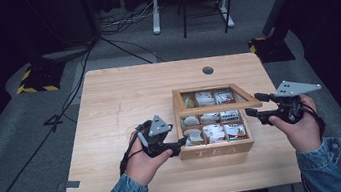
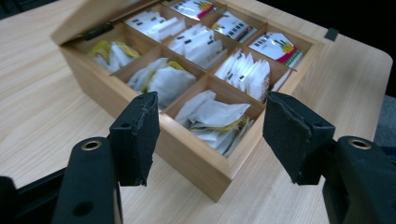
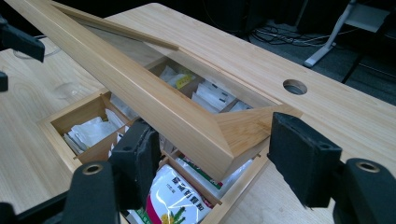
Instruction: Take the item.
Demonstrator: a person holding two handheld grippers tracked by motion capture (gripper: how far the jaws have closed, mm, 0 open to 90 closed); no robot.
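the tea box (image 1: pixel 216 149) sits on the counter (image 1: pixel 123 97). the right hand-held gripper (image 3: pixel 212 154) props its lid (image 3: pixel 140 88) half-raised, corner between the jaws; the left hand-held gripper (image 2: pixel 210 135) hovers released over the near-left tea bags (image 2: pixel 212 116). if the corner slips, the lid could drop on it.

The raised lid (image 3: pixel 154 100) of the tea box (image 3: pixel 81 112) slants between the black jaws — packets (image 3: pixel 173 198) underneath, on the wooden surface (image 3: pixel 327 112).

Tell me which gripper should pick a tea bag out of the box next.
Left. The left gripper hovers open by the near-left compartment's tea bags, while the right gripper props up the lid.
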